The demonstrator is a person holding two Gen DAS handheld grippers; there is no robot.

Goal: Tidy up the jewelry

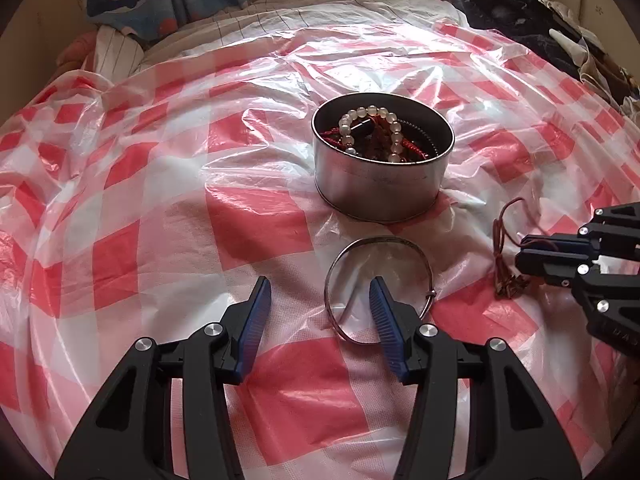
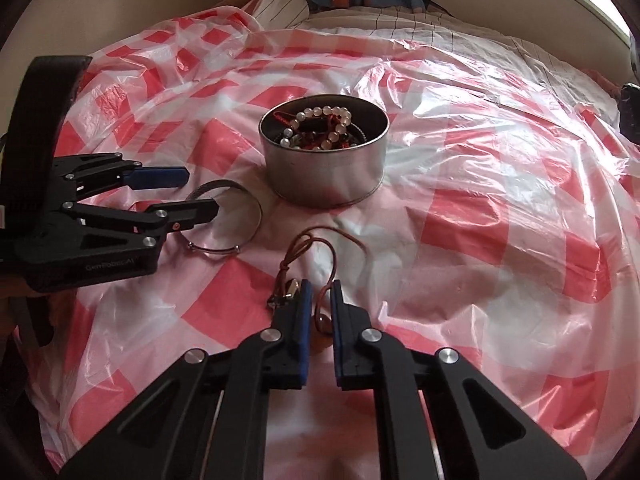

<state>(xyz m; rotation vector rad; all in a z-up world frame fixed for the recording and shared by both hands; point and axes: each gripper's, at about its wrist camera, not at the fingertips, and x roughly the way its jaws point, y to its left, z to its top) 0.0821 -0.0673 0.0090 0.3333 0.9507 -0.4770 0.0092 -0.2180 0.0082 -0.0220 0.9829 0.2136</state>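
Stage: partly done, as I judge it; several pieces already lie in the round metal tin (image 1: 382, 178), and two pieces remain out on the red-and-white checked plastic sheet (image 1: 160, 240).
In the tin: one white bead bracelet (image 1: 362, 124) on top of red cords and dark pieces; that tangle is too jumbled to count.
Still out, first: one silver bangle (image 1: 348, 264), at 6 o'clock from the tin in the left wrist view.
Still out, second: one brown cord necklace (image 2: 320, 240), at 6 o'clock from the tin in the right wrist view, a small clasp and a bead at its near end.
Left gripper (image 1: 320, 312): jaws part open and pressing on nothing; one finger stands inside the bangle's ring, the other outside it at 9 o'clock.
Right gripper (image 2: 320, 304): jaws narrow, drawn in on the cord, a strand running between the pads.
Count: one tin, one bangle, one loose cord, two grippers.
Left to do: both loose pieces into the tin.
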